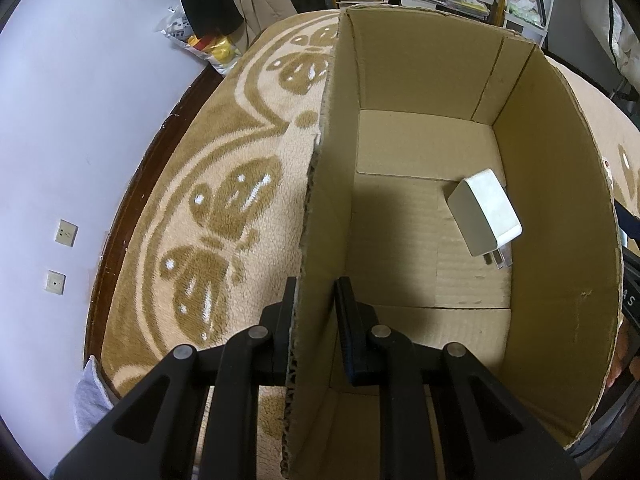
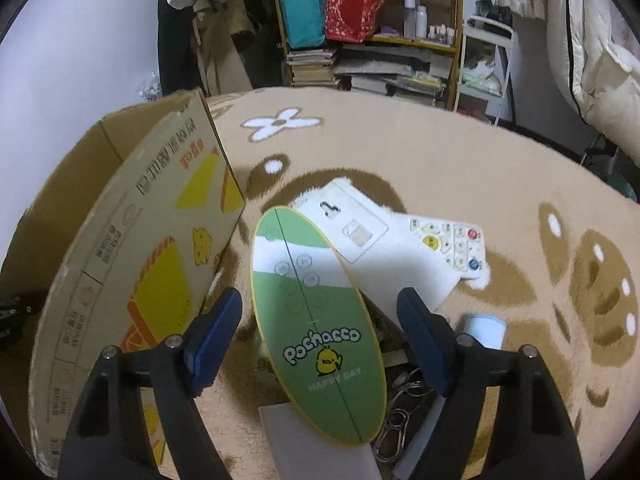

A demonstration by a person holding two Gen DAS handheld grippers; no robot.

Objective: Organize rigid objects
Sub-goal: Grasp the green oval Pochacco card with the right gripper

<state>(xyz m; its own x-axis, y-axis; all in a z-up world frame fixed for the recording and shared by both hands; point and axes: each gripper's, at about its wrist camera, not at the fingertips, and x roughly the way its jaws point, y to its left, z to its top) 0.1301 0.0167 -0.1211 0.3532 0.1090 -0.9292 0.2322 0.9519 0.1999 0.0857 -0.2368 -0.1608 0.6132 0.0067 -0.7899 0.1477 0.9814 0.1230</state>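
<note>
Two tools: I run one in each hand, over a tan blanket (image 2: 460,168) patterned with brown shapes and white flowers.
Left tool (image 1: 316,308): I have it clamped on the left wall of the cardboard box (image 1: 552,240); one finger sits outside the wall, the other inside, and the corrugated edge runs up between them.
Cardboard box: it stands open-topped on the blanket, and my left wrist view looks down into it.
White charger (image 1: 486,216): it lies on the box floor by the right wall, its two prongs pointing toward my camera.
Right tool (image 2: 320,336): its jaws stand wide and have hold of nothing; the blue pads (image 2: 212,344) sit either side of the green card with clear gaps.
Green oval card (image 2: 320,320): it reads "Pochacco" and "HAPPY DAY" with a yellow chick, and rests tilted atop a small pile just right of the box's printed outer wall.
Pile: a white remote (image 2: 452,248) with coloured buttons lies beyond the card, beside a white flat pack (image 2: 352,220); a pale blue cylinder (image 2: 486,330) stands near the right finger; metal carabiners (image 2: 400,408) lie under the card's right edge; a grey flat slab (image 2: 316,440) pokes out beneath its near end.
Background: shelves (image 2: 372,40) of books, bags and bottles stand past the blanket.
Doubt: I cannot tell whether the card touches the remote.
</note>
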